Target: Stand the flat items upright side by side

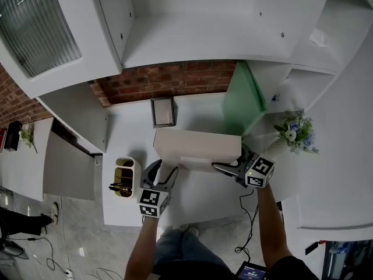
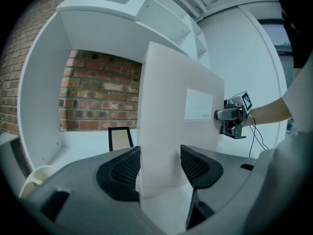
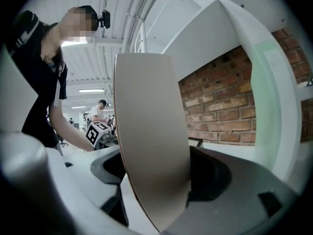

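Board [image 1: 198,143], flat and pale, is seen standing on one long edge on the white counter [image 1: 198,200]. Its long axis is laid level and runs from the left tongs [image 1: 165,167] across to the right tongs [image 1: 228,159], so one end points at each. Its broad faces are turned toward the person and toward the brick wall [image 1: 163,80]. A small printed label is carried on the white face shown in the left gripper view.

The board's left end is taken between the pads of the left tongs, which are closed narrowly on it, a pad against each side. The right end is set between the jaws of the right tongs, but these are spread wide. A gap is seen at the jaw on the person's side, so that end is not clamped.

Beyond the right tongs, toward the wall, a green panel [image 1: 243,101] is stood upright. Beyond the left tongs a small dark-framed stand [image 1: 164,111] is set close to the bricks. Just outside the left tongs a cream pen pot [image 1: 124,177] is placed on the counter, and outside the right tongs a spray of flowers [image 1: 296,132] is seen.
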Action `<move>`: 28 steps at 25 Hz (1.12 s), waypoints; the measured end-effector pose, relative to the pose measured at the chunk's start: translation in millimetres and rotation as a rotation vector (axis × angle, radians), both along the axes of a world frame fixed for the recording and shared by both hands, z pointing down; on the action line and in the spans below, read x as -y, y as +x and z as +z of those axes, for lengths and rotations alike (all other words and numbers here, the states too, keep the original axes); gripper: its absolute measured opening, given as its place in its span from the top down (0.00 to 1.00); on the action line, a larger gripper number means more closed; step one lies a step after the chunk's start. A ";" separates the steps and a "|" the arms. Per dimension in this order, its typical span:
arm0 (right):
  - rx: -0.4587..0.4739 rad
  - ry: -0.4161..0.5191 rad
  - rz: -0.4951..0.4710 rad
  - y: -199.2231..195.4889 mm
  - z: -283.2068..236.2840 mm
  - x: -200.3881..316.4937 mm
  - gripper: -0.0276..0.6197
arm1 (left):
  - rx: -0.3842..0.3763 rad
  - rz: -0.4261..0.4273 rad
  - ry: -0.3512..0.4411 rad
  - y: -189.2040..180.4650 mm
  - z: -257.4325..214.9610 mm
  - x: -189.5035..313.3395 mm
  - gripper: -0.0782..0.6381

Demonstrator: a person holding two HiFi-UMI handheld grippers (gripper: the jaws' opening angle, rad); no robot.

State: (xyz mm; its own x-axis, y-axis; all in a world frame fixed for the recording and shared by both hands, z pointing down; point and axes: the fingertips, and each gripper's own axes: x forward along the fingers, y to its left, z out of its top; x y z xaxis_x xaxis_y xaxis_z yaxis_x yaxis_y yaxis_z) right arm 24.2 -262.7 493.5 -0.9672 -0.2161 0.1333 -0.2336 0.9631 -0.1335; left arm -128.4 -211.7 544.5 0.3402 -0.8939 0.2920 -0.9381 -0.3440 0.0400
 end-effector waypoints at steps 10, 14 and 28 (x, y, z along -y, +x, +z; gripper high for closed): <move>0.050 0.070 0.198 7.3 -5.7 -19.4 0.46 | -0.005 -0.046 -0.003 -0.8 -1.2 3.8 0.54; 0.075 0.097 0.393 20.6 -11.2 -18.3 0.47 | -0.014 -0.022 -0.017 9.6 1.4 5.3 0.54; -0.099 0.362 1.186 111.5 -23.1 7.9 0.48 | 0.014 0.117 -0.038 60.0 5.3 7.4 0.54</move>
